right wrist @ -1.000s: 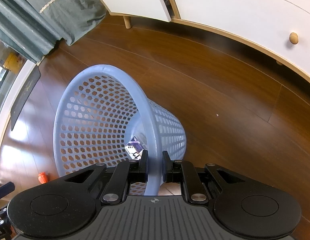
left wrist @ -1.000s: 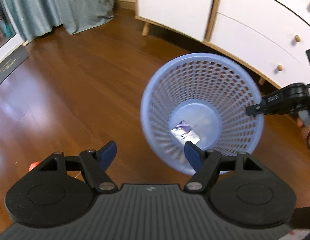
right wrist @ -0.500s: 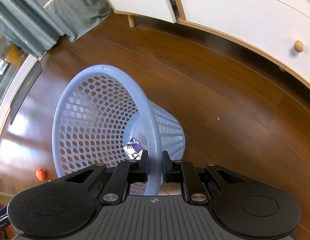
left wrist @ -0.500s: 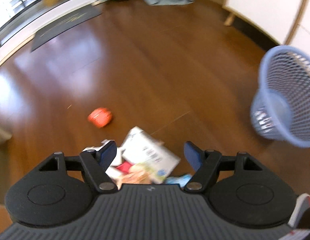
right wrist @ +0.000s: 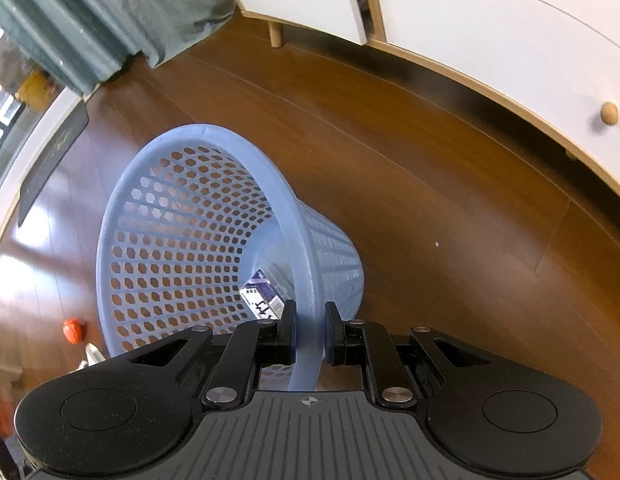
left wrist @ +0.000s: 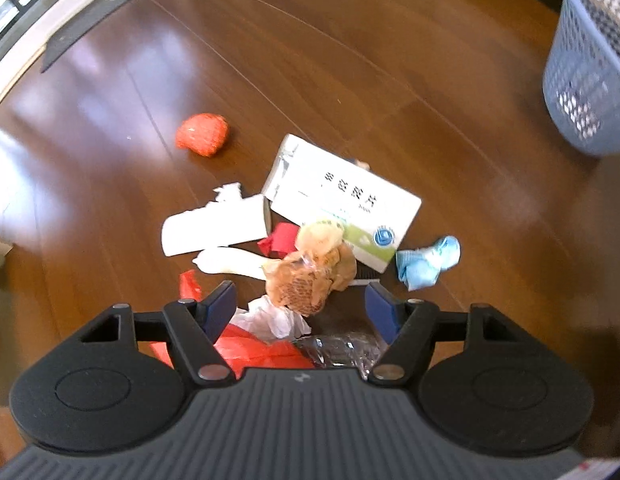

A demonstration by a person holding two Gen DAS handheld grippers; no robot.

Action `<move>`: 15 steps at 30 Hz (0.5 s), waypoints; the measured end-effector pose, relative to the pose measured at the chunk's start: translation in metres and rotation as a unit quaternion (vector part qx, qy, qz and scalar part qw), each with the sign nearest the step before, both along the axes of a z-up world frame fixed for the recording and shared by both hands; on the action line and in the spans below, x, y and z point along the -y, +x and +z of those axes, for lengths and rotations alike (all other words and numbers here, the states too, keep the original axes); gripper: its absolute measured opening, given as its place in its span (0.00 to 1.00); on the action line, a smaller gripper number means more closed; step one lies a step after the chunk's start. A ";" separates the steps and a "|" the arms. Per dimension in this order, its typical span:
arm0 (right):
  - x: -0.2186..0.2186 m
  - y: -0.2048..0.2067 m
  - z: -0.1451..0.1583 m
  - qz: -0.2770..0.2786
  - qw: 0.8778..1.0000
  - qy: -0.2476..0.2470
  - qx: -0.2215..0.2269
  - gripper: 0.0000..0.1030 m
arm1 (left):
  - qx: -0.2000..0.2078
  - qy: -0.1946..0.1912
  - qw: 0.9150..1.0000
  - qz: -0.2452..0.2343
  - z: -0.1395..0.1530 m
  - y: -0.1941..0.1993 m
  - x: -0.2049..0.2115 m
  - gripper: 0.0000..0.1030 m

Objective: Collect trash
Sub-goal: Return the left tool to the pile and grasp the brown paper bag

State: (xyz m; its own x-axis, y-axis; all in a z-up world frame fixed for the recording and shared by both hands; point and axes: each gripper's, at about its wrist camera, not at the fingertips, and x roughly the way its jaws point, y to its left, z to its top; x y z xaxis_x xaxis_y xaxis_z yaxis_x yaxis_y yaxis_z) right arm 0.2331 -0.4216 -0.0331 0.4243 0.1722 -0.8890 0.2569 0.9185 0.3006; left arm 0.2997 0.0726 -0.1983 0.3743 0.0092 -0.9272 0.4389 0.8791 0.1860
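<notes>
Left gripper (left wrist: pixel 299 306) closing, nothing pinched, over trash pile (left wrist: pixel 310 276); box (left wrist: pixel 342 200) far, orange ball (left wrist: pixel 202 134) far-left. Right gripper (right wrist: pixel 308 328) clamps basket (right wrist: pixel 181 240) rim.

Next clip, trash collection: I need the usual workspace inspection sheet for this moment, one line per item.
Surface: brown wooden floor, glossy with window glare.
Job's things: blue perforated basket tilted, a printed wrapper inside. Trash pile on the floor: white carton, orange mesh wad, blue crumpled cloth, white paper, red scraps, clear plastic; a red ball lies apart.
Clutter: nothing seen beyond the trash.
Grippers: left gripper above the pile, jaws closing, pressing nothing yet. Right gripper shut on the basket rim.
Cables: nothing seen.
Surroundings: white cabinet on wooden legs, grey-green curtain, dark mat.
</notes>
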 end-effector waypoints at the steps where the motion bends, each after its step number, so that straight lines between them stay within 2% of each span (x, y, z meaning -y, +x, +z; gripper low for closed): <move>1: 0.000 0.001 0.000 0.004 1.000 -0.003 -0.001 0.09 | -0.004 0.007 1.000 -0.007 -0.005 0.002 0.002 0.64; 6: 0.000 0.002 -0.002 0.011 1.000 -0.009 -0.008 0.09 | -0.022 0.018 0.999 -0.027 -0.027 0.018 0.010 0.61; 11: 0.002 0.006 -0.005 0.031 0.999 -0.015 -0.029 0.09 | -0.040 0.049 0.997 -0.034 -0.048 0.031 0.015 0.47; 15: 0.003 0.013 -0.011 0.064 0.995 -0.053 -0.051 0.09 | -0.049 0.062 0.996 -0.032 -0.056 0.035 0.014 0.38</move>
State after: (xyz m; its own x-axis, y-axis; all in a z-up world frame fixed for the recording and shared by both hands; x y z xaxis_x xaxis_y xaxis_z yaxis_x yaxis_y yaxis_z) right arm 0.2461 -0.4244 -0.0443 0.3116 0.1222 -0.9423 0.1594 0.9709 0.1786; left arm 0.3343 0.0583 -0.2541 0.2860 0.1051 -0.9524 0.5149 0.8214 0.2453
